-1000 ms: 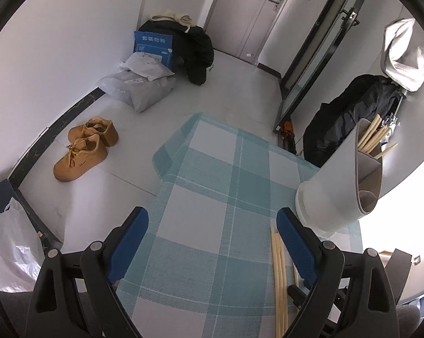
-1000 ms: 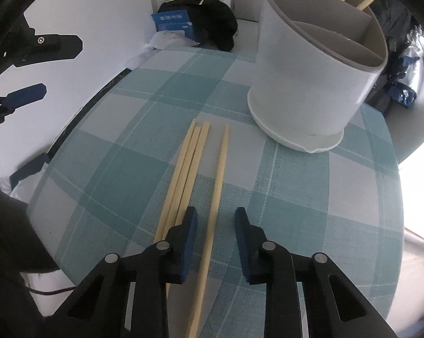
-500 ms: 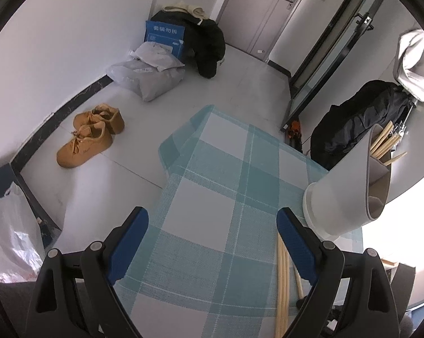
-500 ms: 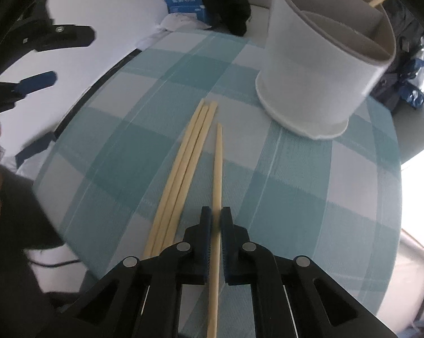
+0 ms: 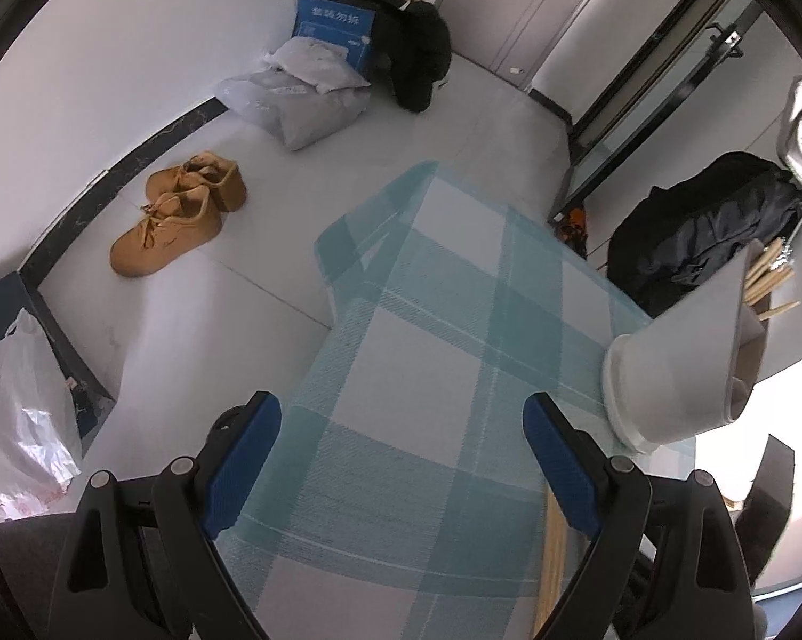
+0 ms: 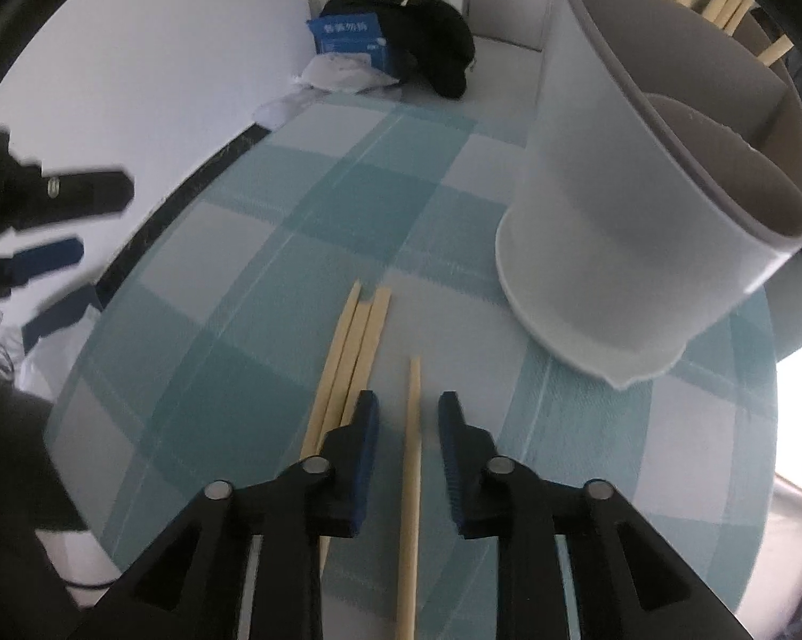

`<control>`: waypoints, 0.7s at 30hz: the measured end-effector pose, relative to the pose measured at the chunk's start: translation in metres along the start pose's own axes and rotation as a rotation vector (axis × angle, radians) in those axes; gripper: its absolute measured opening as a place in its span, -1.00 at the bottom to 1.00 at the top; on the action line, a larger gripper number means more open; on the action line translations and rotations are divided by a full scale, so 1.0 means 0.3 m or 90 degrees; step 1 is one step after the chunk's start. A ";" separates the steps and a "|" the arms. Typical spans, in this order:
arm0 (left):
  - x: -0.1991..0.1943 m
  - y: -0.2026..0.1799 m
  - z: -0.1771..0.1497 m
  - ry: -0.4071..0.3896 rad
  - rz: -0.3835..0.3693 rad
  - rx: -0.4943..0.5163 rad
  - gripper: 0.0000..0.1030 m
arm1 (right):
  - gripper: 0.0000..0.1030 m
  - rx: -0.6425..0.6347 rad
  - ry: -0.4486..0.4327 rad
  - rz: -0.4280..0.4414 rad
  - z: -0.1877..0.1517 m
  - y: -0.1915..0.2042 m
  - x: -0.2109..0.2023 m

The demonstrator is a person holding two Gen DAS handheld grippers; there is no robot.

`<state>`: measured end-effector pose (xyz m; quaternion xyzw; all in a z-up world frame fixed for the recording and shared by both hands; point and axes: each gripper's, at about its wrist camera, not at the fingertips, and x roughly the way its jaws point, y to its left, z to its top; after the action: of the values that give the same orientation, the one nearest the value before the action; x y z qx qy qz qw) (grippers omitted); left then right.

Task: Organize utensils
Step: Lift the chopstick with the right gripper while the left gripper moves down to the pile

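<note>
Right gripper fingers reopening — single chopstick between, unpinched

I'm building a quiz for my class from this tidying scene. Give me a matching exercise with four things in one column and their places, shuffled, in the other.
Things:
1. lone chopstick
2. three chopsticks
3. white holder
4. tan boots

Places:
A. on the floor
B. lying side by side on the checked cloth
C. standing on the cloth, with chopsticks inside
D. lying on the cloth apart from the others

Pairs: 1-D, 2-B, 3-C, 4-A
</note>
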<state>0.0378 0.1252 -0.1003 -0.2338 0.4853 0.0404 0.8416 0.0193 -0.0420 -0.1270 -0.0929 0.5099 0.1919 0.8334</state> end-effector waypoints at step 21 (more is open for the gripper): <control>0.089 -0.230 -0.154 0.070 0.029 0.213 0.74 | -0.91 0.280 -0.211 0.090 -0.092 -0.317 -0.336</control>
<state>0.0353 0.0399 -0.1175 -0.0811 0.5357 -0.0345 0.8398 -0.0047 -0.1609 -0.0544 0.1585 0.4015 0.1470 0.8900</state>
